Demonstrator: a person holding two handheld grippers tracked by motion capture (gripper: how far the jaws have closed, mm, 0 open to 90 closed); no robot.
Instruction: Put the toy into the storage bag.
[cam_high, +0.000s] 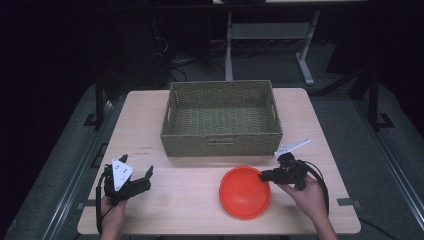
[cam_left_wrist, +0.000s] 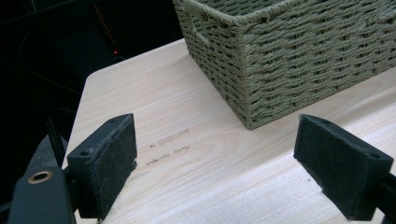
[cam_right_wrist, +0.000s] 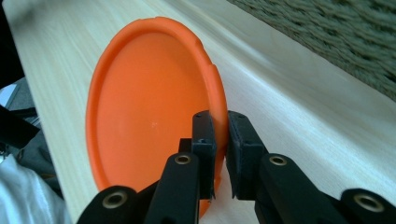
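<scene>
An orange plate (cam_high: 245, 192) lies on the wooden table (cam_high: 190, 200) just in front of a woven basket (cam_high: 221, 120). My right gripper (cam_high: 265, 175) is shut on the plate's right rim; in the right gripper view the plate (cam_right_wrist: 149, 121) stands between the two jaws, my right gripper (cam_right_wrist: 222, 140) pinching its edge. My left gripper (cam_high: 142, 176) rests near the table's front left, open and empty. In the left gripper view my left gripper (cam_left_wrist: 215, 163) has its pads (cam_left_wrist: 109, 163) wide apart over bare wood, with the basket's corner (cam_left_wrist: 261, 65) ahead.
The basket is empty and takes up the table's far middle. Faint marks (cam_left_wrist: 170, 142) are printed on the wood left of it. Beyond the table stand a desk frame (cam_high: 270, 35) and dark floor.
</scene>
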